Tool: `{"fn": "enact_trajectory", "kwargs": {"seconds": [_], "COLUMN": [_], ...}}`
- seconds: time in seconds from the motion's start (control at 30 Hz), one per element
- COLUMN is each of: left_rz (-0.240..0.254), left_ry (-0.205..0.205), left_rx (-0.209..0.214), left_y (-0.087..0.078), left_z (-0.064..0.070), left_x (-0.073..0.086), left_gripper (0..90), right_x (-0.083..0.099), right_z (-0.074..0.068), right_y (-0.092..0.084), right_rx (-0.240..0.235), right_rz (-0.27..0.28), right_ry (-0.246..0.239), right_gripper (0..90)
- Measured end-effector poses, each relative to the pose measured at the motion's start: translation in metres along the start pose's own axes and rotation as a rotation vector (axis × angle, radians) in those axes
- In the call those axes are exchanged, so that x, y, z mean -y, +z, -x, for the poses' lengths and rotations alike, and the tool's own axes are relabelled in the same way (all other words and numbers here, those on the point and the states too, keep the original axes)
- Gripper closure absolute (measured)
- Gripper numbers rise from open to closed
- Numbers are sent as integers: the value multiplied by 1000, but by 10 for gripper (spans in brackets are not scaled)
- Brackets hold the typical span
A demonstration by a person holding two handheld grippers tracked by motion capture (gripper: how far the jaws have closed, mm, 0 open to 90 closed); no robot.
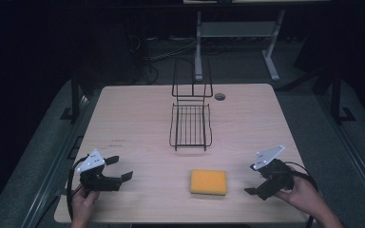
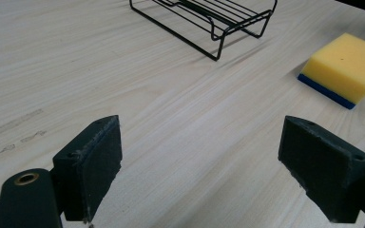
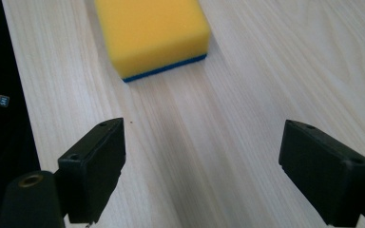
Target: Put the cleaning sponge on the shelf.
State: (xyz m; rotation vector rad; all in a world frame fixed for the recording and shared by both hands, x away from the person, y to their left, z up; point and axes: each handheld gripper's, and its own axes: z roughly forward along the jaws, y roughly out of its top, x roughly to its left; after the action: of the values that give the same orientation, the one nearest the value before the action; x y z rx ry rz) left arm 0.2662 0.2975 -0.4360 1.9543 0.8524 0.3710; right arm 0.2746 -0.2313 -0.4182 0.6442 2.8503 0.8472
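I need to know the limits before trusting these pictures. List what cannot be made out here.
- Sponge: its far end is cut off by the top edge of the right gripper view.
- Wire rack: its back is cut off by the top edge of the left gripper view.
- Faint marks on the table: too small and pale to read.
- Floor beyond the table in the high view: too dark.

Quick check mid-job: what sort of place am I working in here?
Probably a lab or test workspace: a bare wooden table with just a sponge and wire rack, dark surroundings, and cables on the floor behind.
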Motion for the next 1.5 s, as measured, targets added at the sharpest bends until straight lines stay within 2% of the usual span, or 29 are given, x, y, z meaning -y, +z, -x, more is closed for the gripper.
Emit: {"fn": "enact_trajectory", "kwargs": {"seconds": [0.4, 1.5], "left_rz": [0, 7], "left_ry": [-1, -3], "left_rx": [2, 1], "left_y": [0, -2], "left_z": [0, 0], "left_x": [0, 0], "left_gripper": [141, 141], "right_x": [-8, -42], "right_z": [-1, -8], "right_y": [8, 12], "right_rx": [-18, -42], "right_rz": [-24, -31], "right_ry": [-26, -106], "right_gripper": [154, 148]}}
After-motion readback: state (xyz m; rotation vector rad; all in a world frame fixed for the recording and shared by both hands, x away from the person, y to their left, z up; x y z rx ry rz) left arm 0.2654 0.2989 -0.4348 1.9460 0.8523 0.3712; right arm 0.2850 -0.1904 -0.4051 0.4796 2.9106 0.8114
